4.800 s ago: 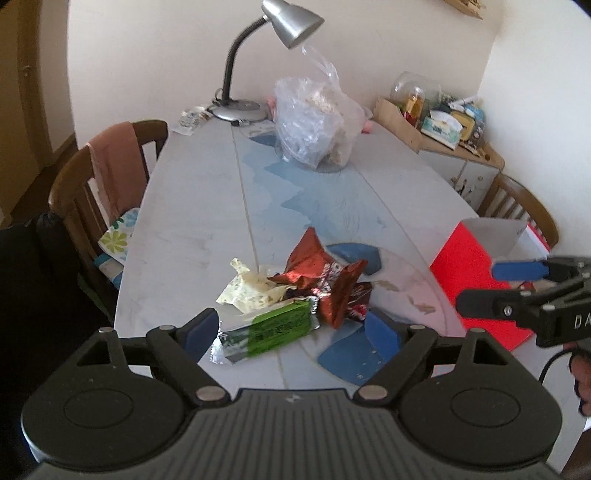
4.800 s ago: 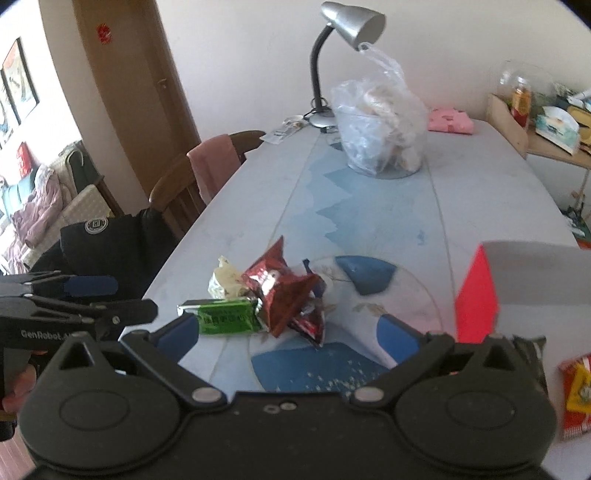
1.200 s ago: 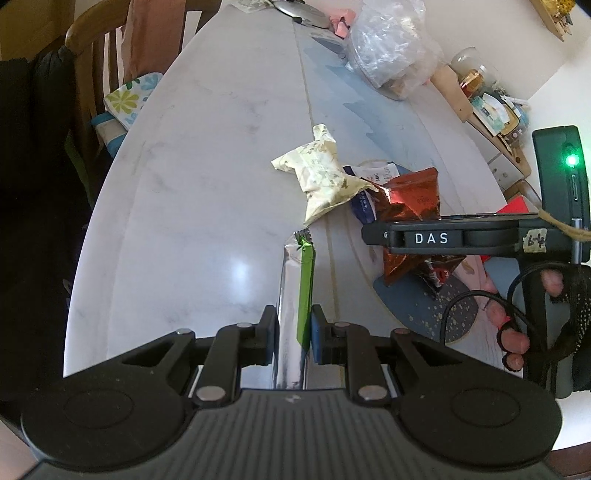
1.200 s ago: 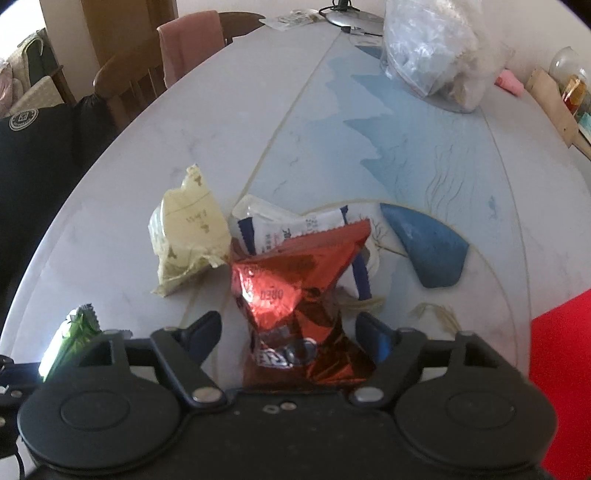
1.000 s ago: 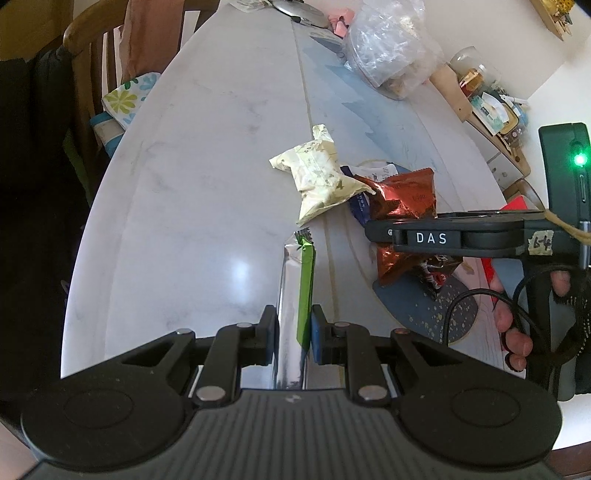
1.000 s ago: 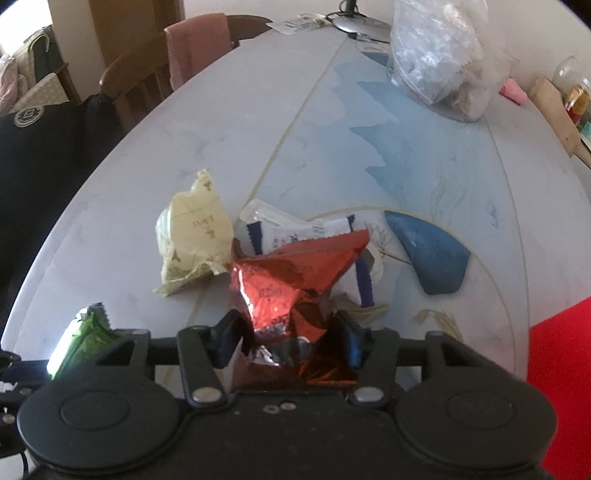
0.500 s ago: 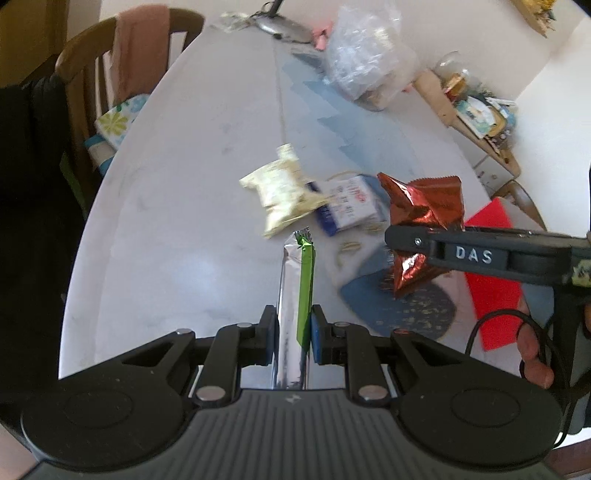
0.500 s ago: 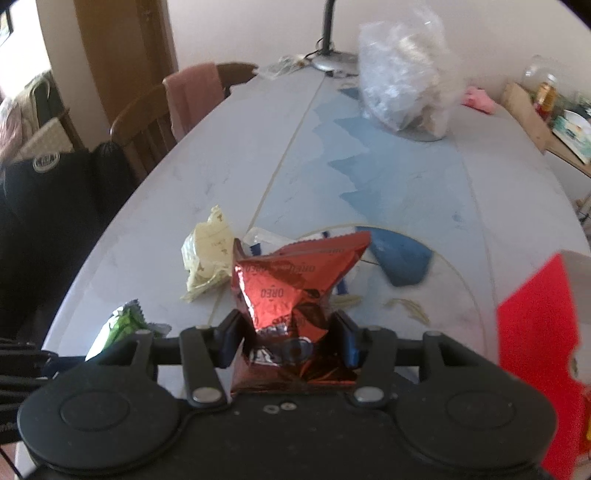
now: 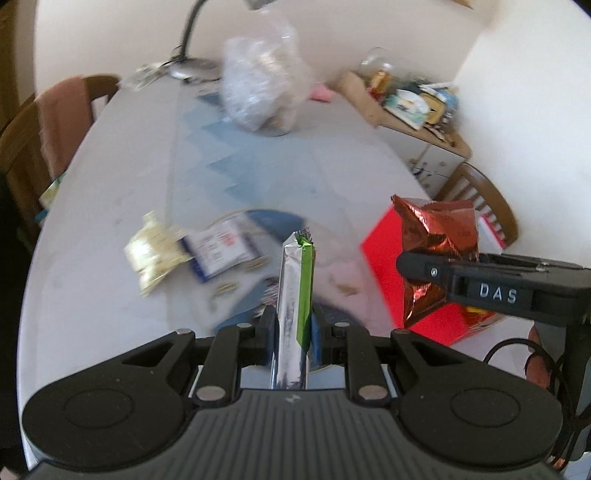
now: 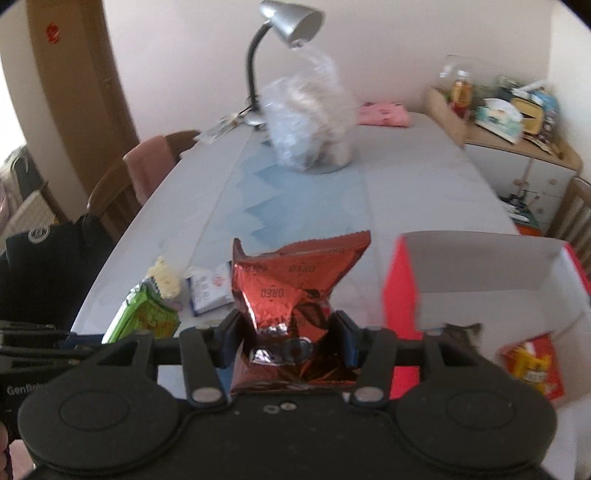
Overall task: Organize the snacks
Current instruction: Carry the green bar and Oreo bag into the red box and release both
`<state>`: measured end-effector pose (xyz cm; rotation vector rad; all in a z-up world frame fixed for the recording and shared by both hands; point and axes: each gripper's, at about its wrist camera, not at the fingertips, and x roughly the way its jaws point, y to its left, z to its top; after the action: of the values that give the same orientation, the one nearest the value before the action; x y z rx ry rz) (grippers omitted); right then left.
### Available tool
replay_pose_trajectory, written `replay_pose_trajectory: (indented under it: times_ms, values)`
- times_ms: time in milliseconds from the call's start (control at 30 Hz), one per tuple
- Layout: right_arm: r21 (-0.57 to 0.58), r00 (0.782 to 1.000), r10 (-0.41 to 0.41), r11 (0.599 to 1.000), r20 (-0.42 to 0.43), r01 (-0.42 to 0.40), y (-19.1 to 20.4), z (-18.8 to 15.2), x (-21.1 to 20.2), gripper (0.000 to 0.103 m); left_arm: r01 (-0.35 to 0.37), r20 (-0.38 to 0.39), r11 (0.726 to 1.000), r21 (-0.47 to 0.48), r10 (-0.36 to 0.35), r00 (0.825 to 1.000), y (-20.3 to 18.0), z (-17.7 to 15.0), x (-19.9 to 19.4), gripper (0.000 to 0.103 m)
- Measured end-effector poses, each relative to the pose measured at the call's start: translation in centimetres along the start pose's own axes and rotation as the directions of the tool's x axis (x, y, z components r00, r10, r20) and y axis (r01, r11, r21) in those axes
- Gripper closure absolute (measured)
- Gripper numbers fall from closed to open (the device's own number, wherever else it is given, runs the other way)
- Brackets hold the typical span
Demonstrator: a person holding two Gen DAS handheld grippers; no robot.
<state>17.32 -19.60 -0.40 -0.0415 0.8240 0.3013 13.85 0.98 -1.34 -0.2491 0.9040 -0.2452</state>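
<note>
My left gripper [image 9: 293, 325] is shut on a green and silver snack bar [image 9: 295, 280] that stands up between its pads, lifted off the table. My right gripper [image 10: 290, 332] is shut on a crumpled red foil Oreo packet [image 10: 295, 291], also in the air; the packet [image 9: 436, 251] shows at the right of the left wrist view. A red box with a white inside [image 10: 480, 273] stands open at the right, with a red and yellow packet [image 10: 532, 365] in it. A pale yellow packet [image 9: 155, 251] and a white and blue packet [image 9: 218, 251] lie on the table.
On the grey table with its blue pattern [image 10: 406, 192] a clear plastic bag [image 10: 310, 125] stands at the far end beside a silver desk lamp [image 10: 288, 22]. Wooden chairs [image 9: 33, 129] stand at the left, a cluttered sideboard [image 10: 517, 122] at the far right.
Both grippers have risen off the table with their packets and swung right towards the red box. The yellow and white-blue packets stay on the table, now lower left.
</note>
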Motion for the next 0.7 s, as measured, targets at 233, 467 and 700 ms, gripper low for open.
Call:
replay_pose_trajectory:
  times_ms: [233,467,700]
  values:
    - [0.052,0.999,-0.041,0.998,0.031,0.039,-7.0,-0.7,-2.8,0.051,0.036,-0.002,0.995,0.095,-0.036,0.999,-8.3,1.6,1.9,0.085]
    - [0.08,0.997,-0.072,0.994,0.042,0.068,-13.4,-1.5,-4.4,0.051,0.041,-0.014,0.987,0.156,-0.039,0.999,-15.6,2.0,4.6,0.085]
    - [0.089,0.997,-0.078,0.993,0.016,0.077,-19.1,-2.4,-4.1,0.051,0.042,-0.057,0.977,0.208,-0.031,0.998,-21.0,2.9,8.0,0.085]
